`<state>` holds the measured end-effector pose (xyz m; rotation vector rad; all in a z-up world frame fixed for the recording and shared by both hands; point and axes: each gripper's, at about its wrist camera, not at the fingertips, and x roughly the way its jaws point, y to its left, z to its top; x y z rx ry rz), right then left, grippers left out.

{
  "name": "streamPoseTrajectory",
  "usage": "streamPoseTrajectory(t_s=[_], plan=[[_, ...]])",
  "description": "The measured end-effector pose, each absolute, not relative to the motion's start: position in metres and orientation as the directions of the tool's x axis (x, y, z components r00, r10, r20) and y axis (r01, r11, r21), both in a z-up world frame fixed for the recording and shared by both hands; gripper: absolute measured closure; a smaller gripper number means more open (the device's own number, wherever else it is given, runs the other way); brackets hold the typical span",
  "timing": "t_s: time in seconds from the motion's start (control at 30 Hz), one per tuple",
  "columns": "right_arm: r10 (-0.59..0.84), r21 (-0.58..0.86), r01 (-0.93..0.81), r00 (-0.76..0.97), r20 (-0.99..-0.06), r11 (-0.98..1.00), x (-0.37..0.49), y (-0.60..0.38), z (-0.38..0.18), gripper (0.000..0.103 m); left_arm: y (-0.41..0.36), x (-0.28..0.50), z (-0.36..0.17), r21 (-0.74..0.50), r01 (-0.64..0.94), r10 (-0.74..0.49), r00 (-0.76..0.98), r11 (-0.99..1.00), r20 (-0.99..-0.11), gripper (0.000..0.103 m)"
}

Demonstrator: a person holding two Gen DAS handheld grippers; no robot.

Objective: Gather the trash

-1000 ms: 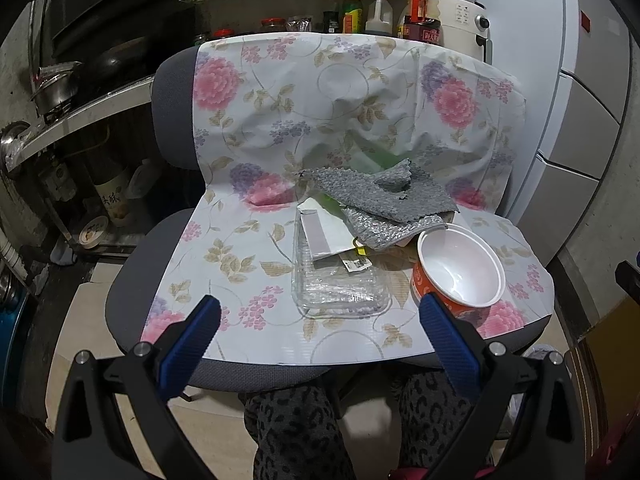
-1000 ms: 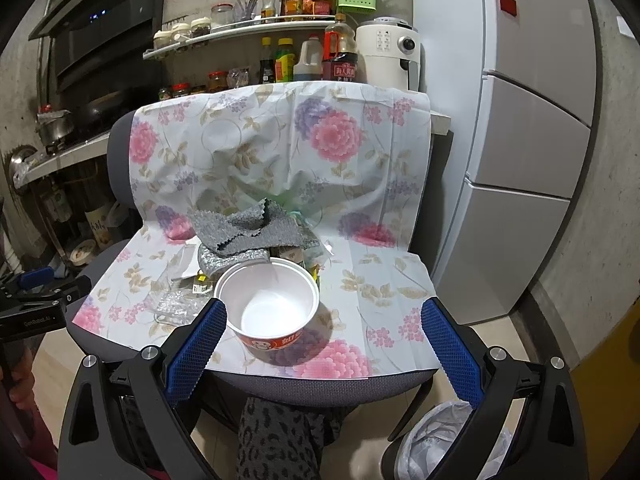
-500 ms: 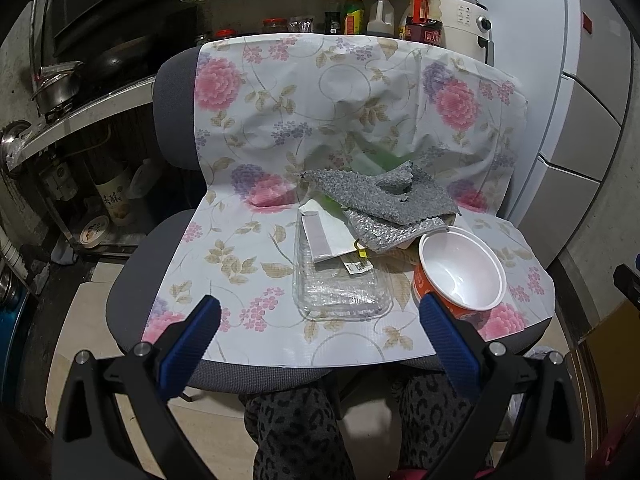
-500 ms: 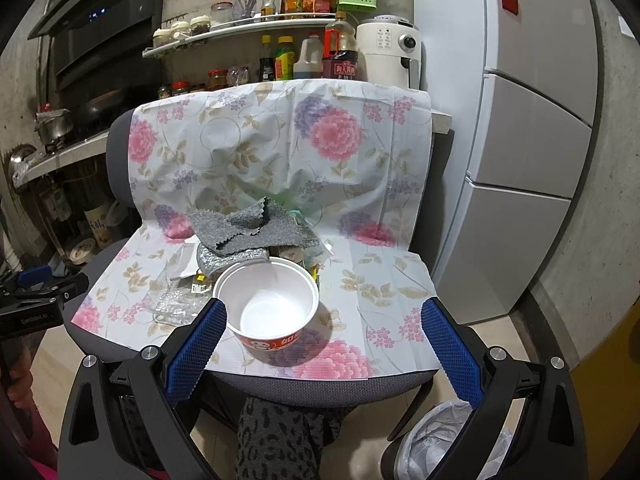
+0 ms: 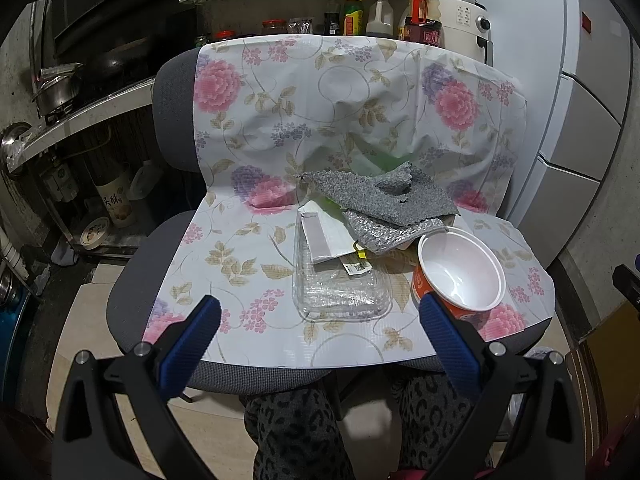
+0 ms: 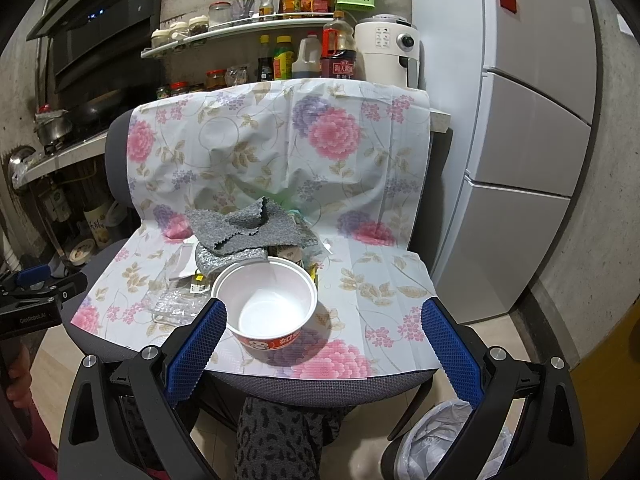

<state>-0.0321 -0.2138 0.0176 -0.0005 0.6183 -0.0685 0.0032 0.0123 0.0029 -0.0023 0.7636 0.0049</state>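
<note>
On a chair draped with a floral cloth (image 5: 248, 248) lies a pile of trash: an empty red-and-white noodle bowl (image 5: 460, 272) (image 6: 266, 308), a clear plastic tray (image 5: 336, 288) (image 6: 172, 304), white paper (image 5: 326, 232), a silvery wrapper (image 5: 380, 232) and a grey rag (image 5: 384, 196) (image 6: 248, 228). My left gripper (image 5: 320, 332) hovers open in front of the seat's edge, short of the tray. My right gripper (image 6: 324, 336) is open too, its left finger beside the bowl, nothing between the fingers.
A bin lined with a white bag (image 6: 444, 444) stands on the floor at lower right. A fridge (image 6: 520, 140) rises to the right. Shelves with bottles (image 6: 304, 56) and a stove counter (image 5: 80, 112) lie behind. The person's patterned trouser legs (image 5: 296, 432) are below.
Both grippers have crept slightly closer to the chair; nothing on the seat has moved.
</note>
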Motion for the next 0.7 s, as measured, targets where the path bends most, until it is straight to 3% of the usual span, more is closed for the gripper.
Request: streamPoseTrajectory(t_s=[0.7], plan=[[-0.063,-0.019,0.063,0.812,-0.58,0.998,-0.0314,-0.2144,0.0156,0.006,0.0123,0.0033,0.003,0.0,-0.003,0.002,0.723,1.0,-0.691,0.006]])
